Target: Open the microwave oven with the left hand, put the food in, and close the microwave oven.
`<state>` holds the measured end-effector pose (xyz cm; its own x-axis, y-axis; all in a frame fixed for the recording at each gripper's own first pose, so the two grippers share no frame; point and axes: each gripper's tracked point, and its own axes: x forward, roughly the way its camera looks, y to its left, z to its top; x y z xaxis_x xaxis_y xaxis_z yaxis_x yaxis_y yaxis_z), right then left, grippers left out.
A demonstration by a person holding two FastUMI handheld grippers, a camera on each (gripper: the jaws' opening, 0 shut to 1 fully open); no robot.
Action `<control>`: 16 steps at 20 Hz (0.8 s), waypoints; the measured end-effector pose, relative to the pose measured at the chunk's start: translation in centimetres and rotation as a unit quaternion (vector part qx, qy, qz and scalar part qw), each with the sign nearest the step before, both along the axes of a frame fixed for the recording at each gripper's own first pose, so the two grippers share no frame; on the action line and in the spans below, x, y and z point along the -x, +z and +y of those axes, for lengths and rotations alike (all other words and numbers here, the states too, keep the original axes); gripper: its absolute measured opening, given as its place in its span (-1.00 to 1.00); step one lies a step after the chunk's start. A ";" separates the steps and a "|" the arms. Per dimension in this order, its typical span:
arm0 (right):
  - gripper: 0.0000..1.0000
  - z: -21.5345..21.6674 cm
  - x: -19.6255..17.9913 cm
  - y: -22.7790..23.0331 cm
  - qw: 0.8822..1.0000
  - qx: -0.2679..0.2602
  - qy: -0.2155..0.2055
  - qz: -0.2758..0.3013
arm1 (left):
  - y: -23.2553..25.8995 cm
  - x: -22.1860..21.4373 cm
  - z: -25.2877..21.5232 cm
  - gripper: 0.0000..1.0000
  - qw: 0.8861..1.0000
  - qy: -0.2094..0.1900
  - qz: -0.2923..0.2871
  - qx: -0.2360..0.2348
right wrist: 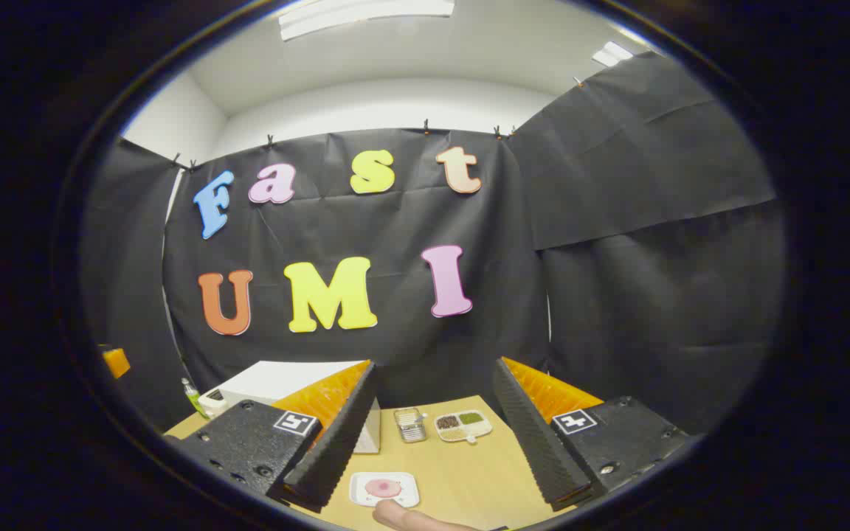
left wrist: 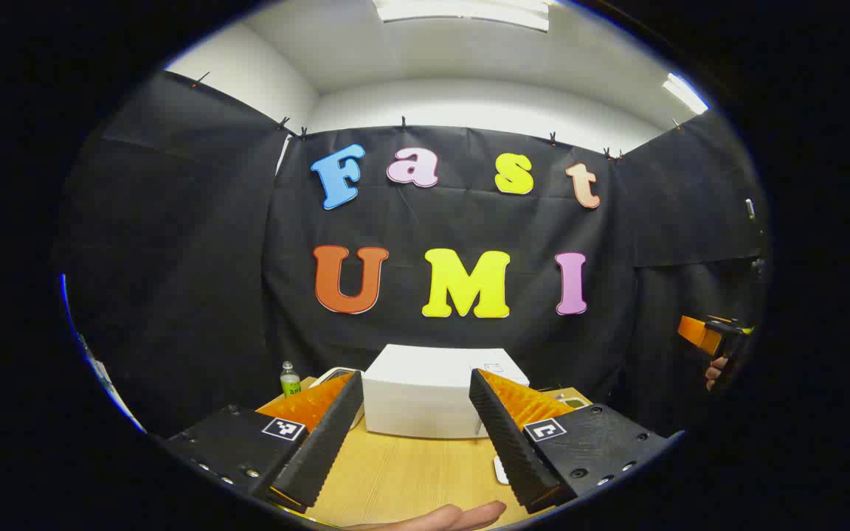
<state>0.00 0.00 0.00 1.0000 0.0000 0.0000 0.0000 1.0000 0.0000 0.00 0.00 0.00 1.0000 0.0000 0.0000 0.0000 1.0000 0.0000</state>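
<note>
The white microwave oven [left wrist: 432, 391] stands shut at the back of the wooden table [left wrist: 395, 472], seen between my left gripper's fingers. My left gripper [left wrist: 416, 435] is held above the table in front of it, open and holding nothing. In the right gripper view the microwave oven [right wrist: 270, 387] sits to the left. A small white plate with pink food [right wrist: 384, 488] lies near the table's front edge. My right gripper [right wrist: 432, 431] hangs open above the table, empty. The other gripper [left wrist: 705, 335] and the hand holding it appear at the far right of the left gripper view.
A green bottle [left wrist: 290, 380] stands left of the microwave. A metal tin [right wrist: 410, 425] and a divided dish of seasonings [right wrist: 462, 425] lie on the table [right wrist: 462, 472] right of the microwave. A fingertip [right wrist: 395, 514] shows at the bottom edge near the plate.
</note>
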 end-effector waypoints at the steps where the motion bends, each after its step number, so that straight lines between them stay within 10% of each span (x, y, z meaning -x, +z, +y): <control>1: 1.00 -0.1 0.0 0.1 1.000 0.000 0.000 0.000 | 0.2 0.2 0.1 0.84 1.000 0.000 -0.004 -0.001; 16: 1.00 0.6 2.1 -0.1 0.999 -0.006 0.040 -0.002 | -0.4 -0.5 0.3 0.84 1.000 0.002 -0.017 0.008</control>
<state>-2.10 0.59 -0.07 0.9968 0.0800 0.0043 -0.0800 0.9967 0.0120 0.51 0.26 -0.43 0.9994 0.0046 0.0333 -0.0041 0.9999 -0.0152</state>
